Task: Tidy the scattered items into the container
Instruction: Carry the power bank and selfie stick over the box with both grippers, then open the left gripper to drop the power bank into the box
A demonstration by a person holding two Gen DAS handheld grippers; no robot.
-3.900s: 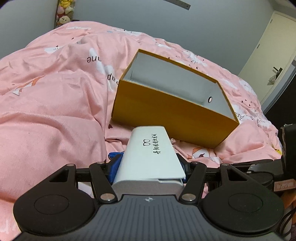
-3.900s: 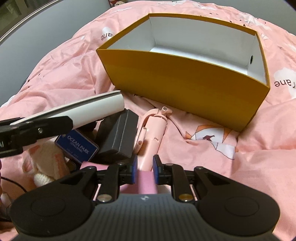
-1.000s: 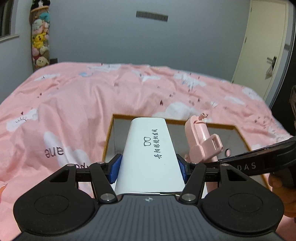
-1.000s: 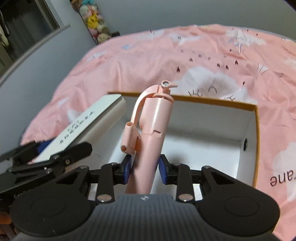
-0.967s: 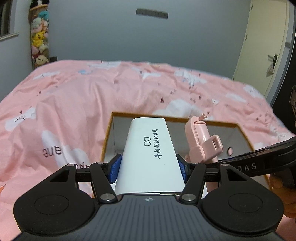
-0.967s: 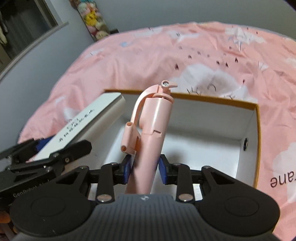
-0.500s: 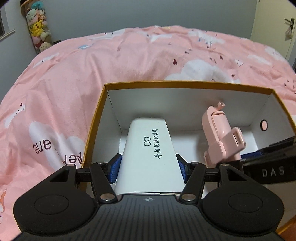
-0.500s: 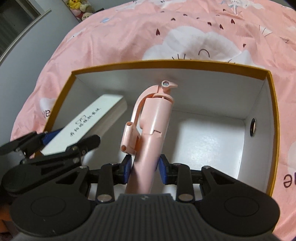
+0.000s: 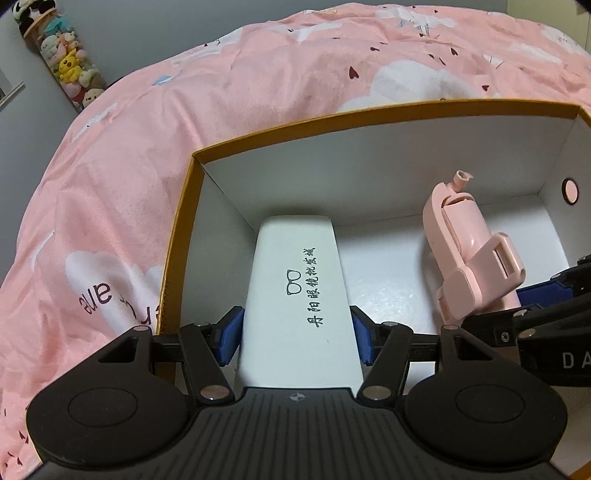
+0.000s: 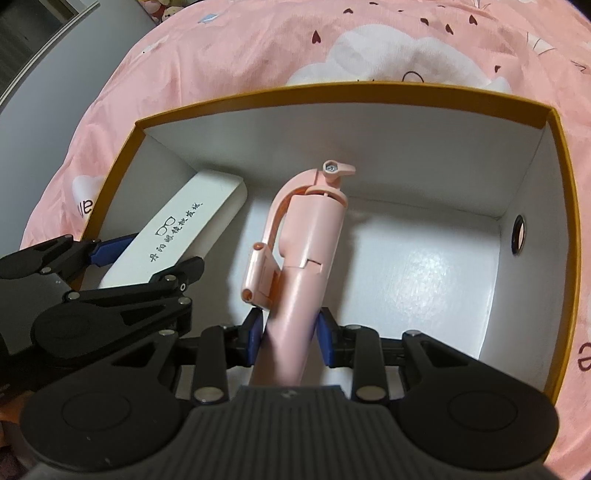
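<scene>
Both loads now lowered from above the rim into the yellow, white-lined cardboard box (image 9: 184, 221) on the pink bed quilt (image 9: 147, 110). Left gripper (image 9: 295, 332) fingers clench the white printed glasses case (image 9: 299, 288); right gripper (image 10: 290, 332) fingers clench the pink plastic folding selfie stick (image 10: 314, 229). Release comes next, I judge.

This is a bedroom in a home. A big bed fills most of both views. It is covered by a soft pink blanket (image 9: 258, 92) with white clouds, little hearts and some letters on it. In the far corner by the grey wall (image 9: 129, 29), a tall stack of small plush toys (image 9: 70, 74) stands, with yellow, pink and blue ones. An orange box (image 10: 332, 90) with white insides sits right on the blanket.
</scene>
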